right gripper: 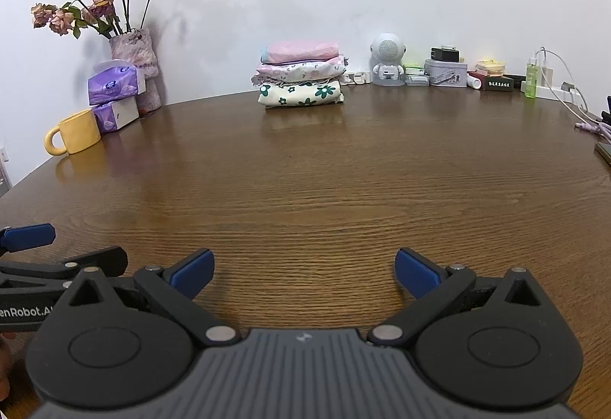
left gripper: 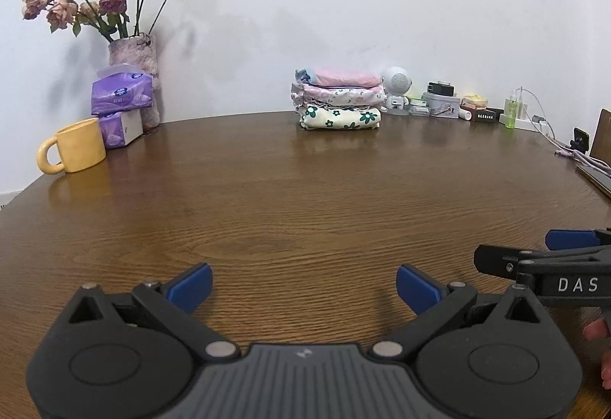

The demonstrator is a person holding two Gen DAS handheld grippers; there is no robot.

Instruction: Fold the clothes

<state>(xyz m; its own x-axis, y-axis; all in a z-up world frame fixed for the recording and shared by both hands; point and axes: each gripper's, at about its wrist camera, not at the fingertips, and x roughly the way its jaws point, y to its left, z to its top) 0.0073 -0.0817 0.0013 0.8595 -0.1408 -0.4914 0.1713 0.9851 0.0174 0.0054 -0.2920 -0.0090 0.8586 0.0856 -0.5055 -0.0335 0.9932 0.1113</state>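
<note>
Wooden table (left gripper: 305,190) mostly bare; stack of folded clothes (left gripper: 338,99) at far edge by wall, three pieces. Left gripper (left gripper: 303,287) and right gripper (right gripper: 304,272) both spread wide, holding nothing, side by side at near edge.

Pink top garment (left gripper: 345,76), green-flowered cream bottom one (left gripper: 340,118), yellow mug (left gripper: 78,145), brown woodgrain table (left gripper: 305,197).
</note>
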